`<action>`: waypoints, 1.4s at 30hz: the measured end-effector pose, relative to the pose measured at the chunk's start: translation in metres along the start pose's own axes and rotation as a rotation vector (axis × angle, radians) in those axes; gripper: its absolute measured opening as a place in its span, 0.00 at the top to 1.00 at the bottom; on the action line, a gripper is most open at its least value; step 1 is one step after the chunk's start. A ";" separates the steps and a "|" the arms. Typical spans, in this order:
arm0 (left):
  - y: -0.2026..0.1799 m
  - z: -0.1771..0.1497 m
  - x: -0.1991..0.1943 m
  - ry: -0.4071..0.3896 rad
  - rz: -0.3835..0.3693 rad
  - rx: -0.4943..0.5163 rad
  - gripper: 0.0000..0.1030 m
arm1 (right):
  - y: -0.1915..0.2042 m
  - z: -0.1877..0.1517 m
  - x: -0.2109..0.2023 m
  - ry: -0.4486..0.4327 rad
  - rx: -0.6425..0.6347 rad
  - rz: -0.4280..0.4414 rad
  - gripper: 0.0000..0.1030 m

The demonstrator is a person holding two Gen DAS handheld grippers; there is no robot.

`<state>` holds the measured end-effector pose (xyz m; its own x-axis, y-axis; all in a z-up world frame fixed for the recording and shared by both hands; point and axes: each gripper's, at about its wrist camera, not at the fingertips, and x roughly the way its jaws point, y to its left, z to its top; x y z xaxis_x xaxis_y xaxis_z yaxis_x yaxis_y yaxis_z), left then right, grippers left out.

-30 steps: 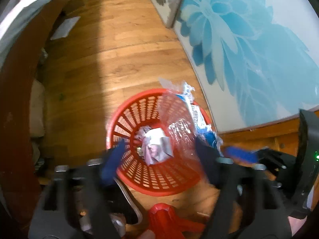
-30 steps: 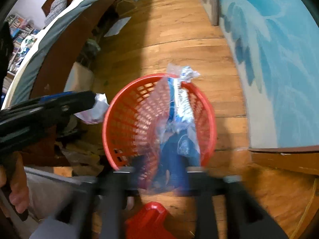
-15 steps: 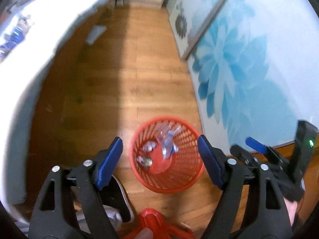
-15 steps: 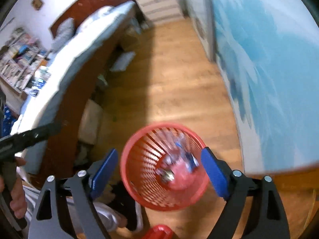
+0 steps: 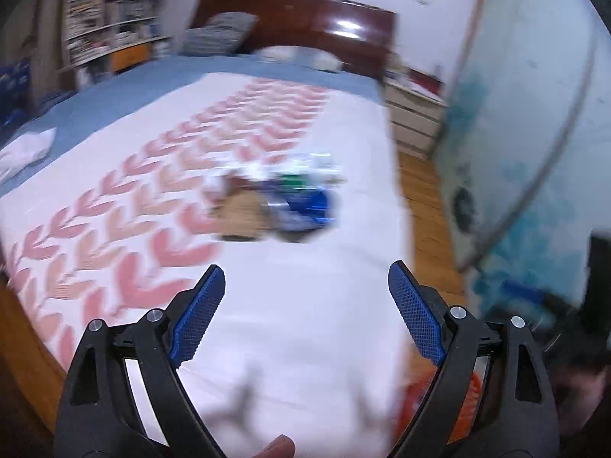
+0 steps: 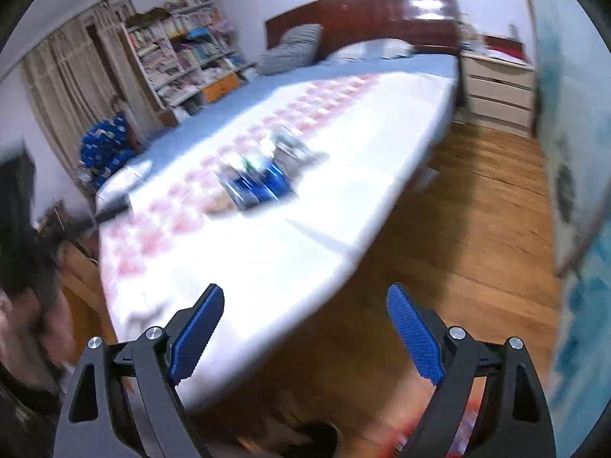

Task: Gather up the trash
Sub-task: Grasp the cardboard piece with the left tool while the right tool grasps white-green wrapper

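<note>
Wooden floor (image 6: pixel 477 236) beside bed (image 6: pixel 267 236) edge; both grippers (image 5: pixel 305 297) (image 6: pixel 305 316) (empty) spread.

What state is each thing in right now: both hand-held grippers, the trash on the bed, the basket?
Left hand-held gripper: open, empty, aimed over the bed.
Right hand-held gripper: open, empty, by the bed's edge.
Trash pile: lying on the bed cover, untouched, blurred.
Red basket: on the floor beside the bed, mostly hidden.
Bed cover: spread flat.

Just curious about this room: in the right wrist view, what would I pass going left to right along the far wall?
Curtains → bookshelf → striped pillow → dark wooden headboard → white drawers.
</note>
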<state>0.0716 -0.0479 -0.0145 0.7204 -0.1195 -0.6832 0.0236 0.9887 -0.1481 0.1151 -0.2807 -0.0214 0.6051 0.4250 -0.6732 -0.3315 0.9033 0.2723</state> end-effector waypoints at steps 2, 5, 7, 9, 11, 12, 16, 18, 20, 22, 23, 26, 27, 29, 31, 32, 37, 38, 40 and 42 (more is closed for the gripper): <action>0.031 0.000 0.020 0.074 0.041 -0.056 0.16 | 0.020 0.039 0.032 -0.005 0.005 0.024 0.16; 0.061 0.009 0.039 0.125 0.007 -0.146 0.16 | 0.047 0.094 0.082 -0.018 0.002 0.042 0.16; 0.067 0.016 0.049 0.119 0.030 -0.142 0.16 | 0.058 0.128 0.118 -0.014 0.007 0.036 0.16; 0.075 0.021 0.061 0.132 0.020 -0.161 0.16 | 0.065 0.157 0.158 0.020 0.009 0.013 0.18; 0.085 0.019 0.072 0.171 -0.020 -0.202 0.16 | 0.064 0.178 0.197 0.064 0.037 -0.028 0.21; 0.090 0.018 0.077 0.191 -0.044 -0.222 0.16 | 0.066 0.183 0.214 0.083 0.054 -0.047 0.23; 0.103 0.011 0.101 0.280 -0.115 -0.310 0.16 | 0.055 0.183 0.274 0.214 0.077 -0.091 0.81; 0.109 0.011 0.113 0.302 -0.131 -0.341 0.16 | 0.049 0.176 0.278 0.221 0.109 -0.062 0.88; 0.111 0.013 0.122 0.305 -0.155 -0.357 0.16 | 0.049 0.176 0.267 0.181 0.116 -0.023 0.95; 0.115 0.018 0.132 0.295 -0.172 -0.366 0.16 | 0.051 0.174 0.246 0.110 0.106 0.014 0.95; 0.117 0.021 0.136 0.276 -0.178 -0.368 0.16 | 0.054 0.174 0.227 0.060 0.097 0.044 0.95; 0.118 0.027 0.153 0.247 -0.188 -0.368 0.16 | 0.059 0.167 0.177 -0.019 0.095 0.117 0.95; 0.117 0.029 0.158 0.252 -0.184 -0.368 0.16 | 0.059 0.165 0.165 -0.027 0.107 0.148 0.95; 0.112 0.030 0.172 0.270 -0.186 -0.369 0.16 | 0.056 0.152 0.138 -0.038 0.124 0.184 0.95; 0.104 0.034 0.182 0.266 -0.160 -0.349 0.16 | 0.053 0.133 0.116 -0.038 0.139 0.222 0.95; 0.101 0.035 0.183 0.262 -0.158 -0.341 0.16 | 0.051 0.126 0.108 -0.035 0.140 0.231 0.94; 0.092 0.040 0.197 0.247 -0.157 -0.301 0.38 | 0.033 0.082 0.071 -0.018 0.137 0.229 0.94; 0.090 0.040 0.199 0.265 -0.126 -0.274 0.65 | 0.030 0.075 0.067 -0.015 0.143 0.231 0.94; 0.089 0.041 0.200 0.270 -0.137 -0.279 0.69 | 0.028 0.056 0.056 -0.010 0.131 0.236 0.94; 0.093 0.040 0.198 0.272 -0.154 -0.309 0.74 | 0.029 0.039 0.047 0.005 0.118 0.244 0.94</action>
<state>0.2445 0.0244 -0.1350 0.5146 -0.3239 -0.7939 -0.1221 0.8888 -0.4418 0.1620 -0.2325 -0.0188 0.5139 0.6312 -0.5809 -0.3805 0.7746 0.5051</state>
